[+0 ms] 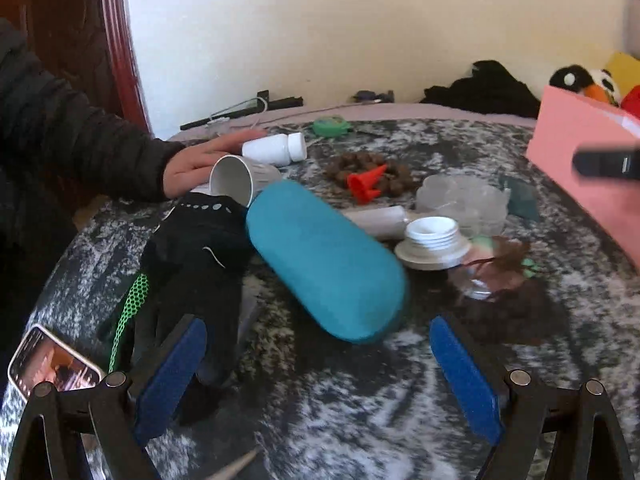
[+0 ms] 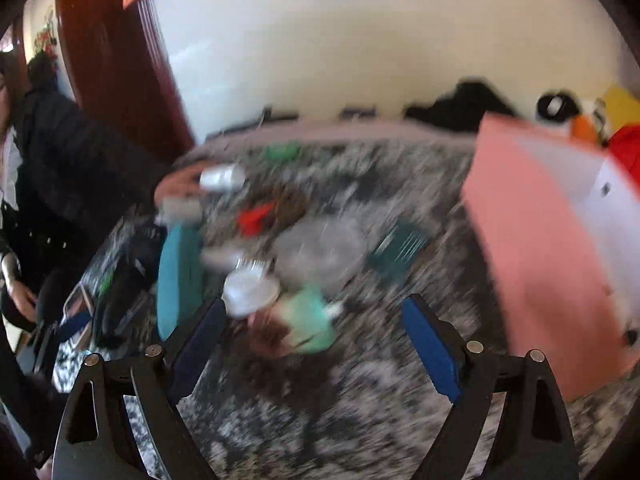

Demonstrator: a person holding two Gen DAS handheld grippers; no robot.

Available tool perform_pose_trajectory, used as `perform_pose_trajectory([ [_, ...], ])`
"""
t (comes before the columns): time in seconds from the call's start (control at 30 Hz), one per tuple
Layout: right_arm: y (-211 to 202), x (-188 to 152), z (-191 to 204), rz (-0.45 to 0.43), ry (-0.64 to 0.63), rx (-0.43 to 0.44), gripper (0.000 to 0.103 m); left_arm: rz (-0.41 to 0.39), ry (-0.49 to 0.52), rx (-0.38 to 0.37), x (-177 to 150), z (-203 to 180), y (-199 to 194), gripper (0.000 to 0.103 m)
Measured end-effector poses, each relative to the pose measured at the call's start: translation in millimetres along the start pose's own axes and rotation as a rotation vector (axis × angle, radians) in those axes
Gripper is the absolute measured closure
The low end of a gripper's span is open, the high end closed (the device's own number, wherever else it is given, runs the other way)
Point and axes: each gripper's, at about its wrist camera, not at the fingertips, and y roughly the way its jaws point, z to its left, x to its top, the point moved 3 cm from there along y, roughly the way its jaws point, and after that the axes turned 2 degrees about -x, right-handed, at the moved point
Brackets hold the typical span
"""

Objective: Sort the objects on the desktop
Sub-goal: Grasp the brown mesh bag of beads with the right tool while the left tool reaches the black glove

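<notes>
A teal oblong case (image 1: pixel 326 262) lies at an angle in the middle of the grey mottled table (image 1: pixel 360 400). My left gripper (image 1: pixel 318 326) stands open just short of the case's near end, its blue pads clear of it. A black glove (image 1: pixel 188 256) lies left of the case. Behind are a tipped white cup (image 1: pixel 236 180), a white pill bottle (image 1: pixel 276 148) and a red cone (image 1: pixel 366 182). The right wrist view is blurred. There my right gripper (image 2: pixel 316 306) is open and empty over a white threaded lid (image 2: pixel 250 290) and a mint green thing (image 2: pixel 308 320).
A person's hand (image 1: pixel 200 164) rests by the cup. A pink box (image 1: pixel 592 168) stands at the right, a phone (image 1: pixel 52 364) at the near left edge. Brown beads (image 1: pixel 360 164), a clear plastic tub (image 1: pixel 460 200) and a green disc (image 1: pixel 330 126) lie further back.
</notes>
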Motion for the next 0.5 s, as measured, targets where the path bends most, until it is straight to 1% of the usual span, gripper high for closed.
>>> perform_pose_trajectory([
  [0.07,15.5,-9.7,4.3,0.04,-0.015,-0.02,0.023,0.015,-0.011,-0.017,2.3,-0.2,9.9,0.009],
  [0.13,30.8,-18.6,8.7,0.081,-0.03,-0.037,0.026,0.028,-0.027,-0.017,4.2,1.3,15.0,0.009],
  [0.23,50.6,-29.4,19.0,0.128,-0.052,-0.046,0.027,0.042,-0.06,-0.028,1.3,4.8,15.6,0.009],
  [0.3,63.1,-35.0,29.5,0.142,-0.101,-0.055,0.033,0.047,-0.073,-0.033,-2.8,8.3,12.8,0.009],
  [0.37,74.3,-43.3,44.8,0.138,-0.175,-0.069,0.057,0.047,-0.069,-0.026,-6.8,11.3,7.6,0.009],
  [0.4,76.0,-47.0,52.1,0.114,-0.213,-0.074,0.062,0.044,-0.061,-0.021,-8.7,13.4,4.3,0.009],
  [0.47,72.5,-49.1,60.4,0.09,-0.244,-0.065,0.085,0.037,-0.051,-0.007,-11.9,19.3,-1.1,0.009],
  [0.5,70.2,-49.5,62.2,0.088,-0.246,-0.056,0.09,0.033,-0.049,0.002,-13.4,23.2,-3.6,0.009],
])
